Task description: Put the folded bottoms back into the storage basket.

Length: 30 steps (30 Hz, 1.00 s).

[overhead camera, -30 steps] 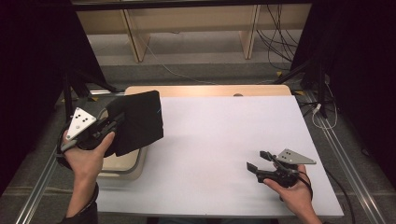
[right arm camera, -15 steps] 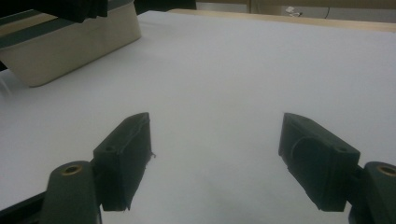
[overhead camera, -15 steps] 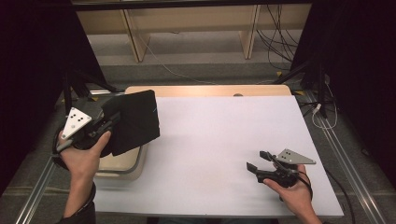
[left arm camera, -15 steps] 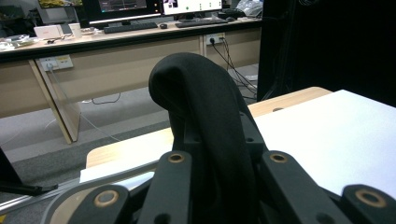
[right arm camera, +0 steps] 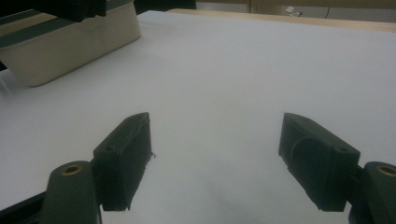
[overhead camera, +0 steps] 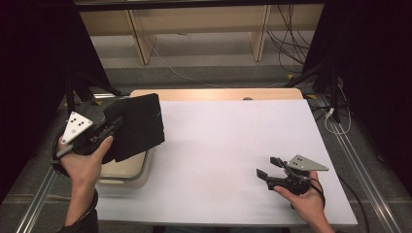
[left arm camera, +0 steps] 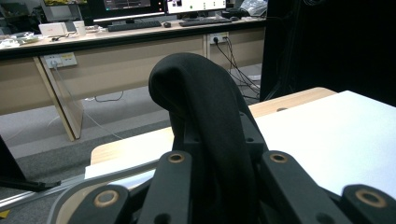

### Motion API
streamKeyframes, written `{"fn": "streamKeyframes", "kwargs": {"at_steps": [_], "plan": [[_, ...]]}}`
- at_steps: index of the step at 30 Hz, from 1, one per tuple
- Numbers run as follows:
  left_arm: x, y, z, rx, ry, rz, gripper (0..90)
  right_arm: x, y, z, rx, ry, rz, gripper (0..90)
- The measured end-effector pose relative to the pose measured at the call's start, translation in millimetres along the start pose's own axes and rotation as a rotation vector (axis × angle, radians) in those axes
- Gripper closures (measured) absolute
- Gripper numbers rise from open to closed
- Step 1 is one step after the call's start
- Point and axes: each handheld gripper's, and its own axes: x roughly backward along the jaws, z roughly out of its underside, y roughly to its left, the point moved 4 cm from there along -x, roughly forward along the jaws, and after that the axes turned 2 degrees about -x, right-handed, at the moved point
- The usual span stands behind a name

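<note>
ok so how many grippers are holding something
1: the left gripper pinches a black cloth above the beige tub. The right gripper rests open on the white table.

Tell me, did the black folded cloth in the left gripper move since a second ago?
Yes. The black folded cloth, clamped in the left gripper, has slid a little toward the left, covering less of the white table sheet and more of the beige tub.
</note>
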Motion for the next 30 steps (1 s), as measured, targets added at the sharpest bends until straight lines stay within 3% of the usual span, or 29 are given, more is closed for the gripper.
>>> {"fn": "streamKeyframes", "kwargs": {"at_steps": [17,21,30], "plan": [[-3.4,11.2,6.0,0.018,0.03,-0.016,78.6,0.0,0.1,0.1,0.001,0.002,0.0,26.3],[-8.1,18.6,11.3,0.032,0.057,-0.02,78.5,-0.5,0.0,0.3,0.0,0.0,-0.001,26.3],[-28.7,44.7,30.1,0.055,0.178,-0.022,78.1,-0.7,0.0,-0.3,0.0,0.0,0.003,26.3]]}}
